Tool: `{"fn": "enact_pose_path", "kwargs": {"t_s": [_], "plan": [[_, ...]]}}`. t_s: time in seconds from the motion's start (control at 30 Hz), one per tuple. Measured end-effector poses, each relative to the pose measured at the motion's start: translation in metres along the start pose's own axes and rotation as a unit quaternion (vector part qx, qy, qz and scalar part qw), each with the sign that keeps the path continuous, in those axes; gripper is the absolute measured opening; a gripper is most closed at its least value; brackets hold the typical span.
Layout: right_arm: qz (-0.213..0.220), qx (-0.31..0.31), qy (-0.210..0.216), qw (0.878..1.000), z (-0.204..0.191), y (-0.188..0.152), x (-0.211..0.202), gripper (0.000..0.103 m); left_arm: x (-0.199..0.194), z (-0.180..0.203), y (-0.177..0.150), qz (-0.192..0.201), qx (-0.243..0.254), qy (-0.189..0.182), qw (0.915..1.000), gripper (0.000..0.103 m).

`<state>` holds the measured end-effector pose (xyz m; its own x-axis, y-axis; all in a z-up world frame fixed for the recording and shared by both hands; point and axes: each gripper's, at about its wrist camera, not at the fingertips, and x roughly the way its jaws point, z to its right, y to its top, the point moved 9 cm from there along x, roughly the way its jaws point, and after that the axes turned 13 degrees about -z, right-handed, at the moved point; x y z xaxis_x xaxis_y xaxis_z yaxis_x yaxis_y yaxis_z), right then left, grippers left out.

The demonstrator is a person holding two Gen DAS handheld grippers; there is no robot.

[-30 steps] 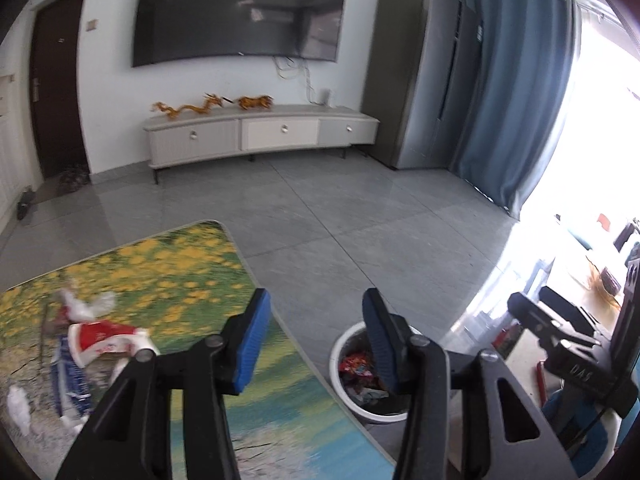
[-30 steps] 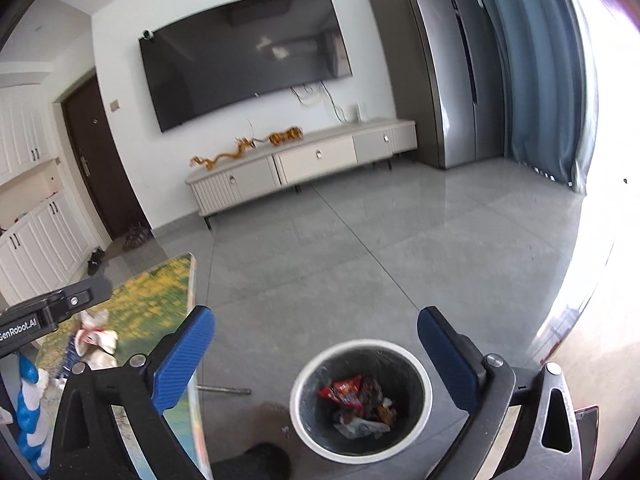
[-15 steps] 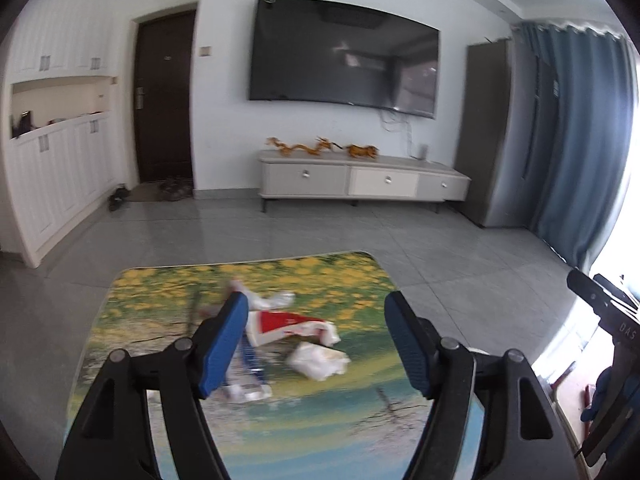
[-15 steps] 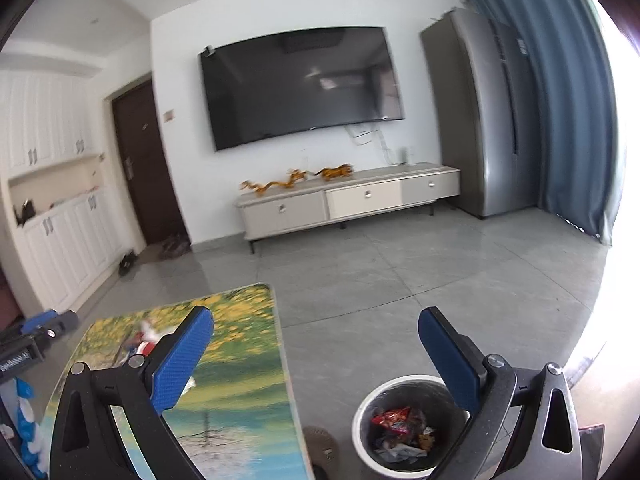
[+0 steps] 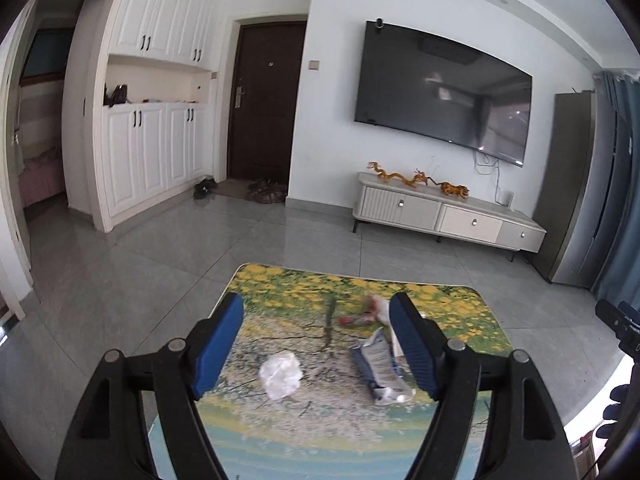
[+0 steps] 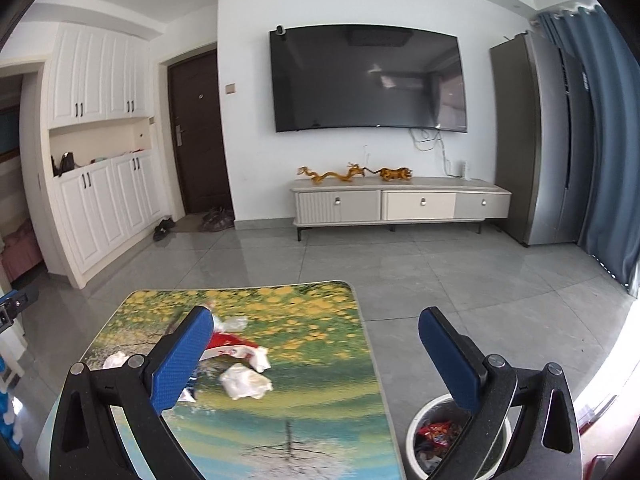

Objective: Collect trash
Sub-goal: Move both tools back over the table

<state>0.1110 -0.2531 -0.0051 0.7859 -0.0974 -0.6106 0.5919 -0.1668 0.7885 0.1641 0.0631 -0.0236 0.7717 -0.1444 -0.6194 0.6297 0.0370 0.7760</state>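
A low table (image 5: 320,432) with a printed landscape top carries the trash. In the left wrist view a crumpled white tissue (image 5: 280,374) lies near the front, a blue and white wrapper (image 5: 380,364) to its right, and a red wrapper (image 5: 360,316) farther back. My left gripper (image 5: 316,312) hovers above them, its jaws opening with nothing between them. In the right wrist view a red and white wrapper (image 6: 230,346) and a white tissue (image 6: 244,384) lie on the table (image 6: 320,380). My right gripper (image 6: 316,318) is open and empty, over the table's right edge.
A white bin (image 6: 411,446) with wrappers inside stands on the floor right of the table. Grey tiled floor stretches to a TV cabinet (image 6: 400,204), a dark door (image 5: 264,104) and white cupboards (image 5: 148,152). Another small tissue (image 6: 116,360) lies at the table's left.
Both views have swung left, away from the bin and onto the table. The left jaws stand wider than before. The trash now lies straight ahead of the left gripper.
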Motion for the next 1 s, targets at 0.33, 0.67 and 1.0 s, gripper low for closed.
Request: {"fn": "enact_pose_path", "kwargs": {"t_s": [0.33, 0.67, 1.0], "plan": [[-0.016, -0.035, -0.005, 0.999, -0.046, -0.002, 0.014, 0.103, 0.018, -0.036, -0.006, -0.014, -0.021, -0.002, 0.9997, 0.074], [-0.025, -0.038, -0.023, 0.999, -0.056, -0.001, 0.029, 0.103, 0.043, -0.054, -0.013, -0.037, -0.030, -0.001, 0.9989, 0.074], [-0.051, -0.044, -0.025, 0.997, -0.064, -0.009, 0.050, 0.103, 0.064, -0.068, -0.025, -0.060, -0.038, 0.003, 0.9975, 0.074]]}}
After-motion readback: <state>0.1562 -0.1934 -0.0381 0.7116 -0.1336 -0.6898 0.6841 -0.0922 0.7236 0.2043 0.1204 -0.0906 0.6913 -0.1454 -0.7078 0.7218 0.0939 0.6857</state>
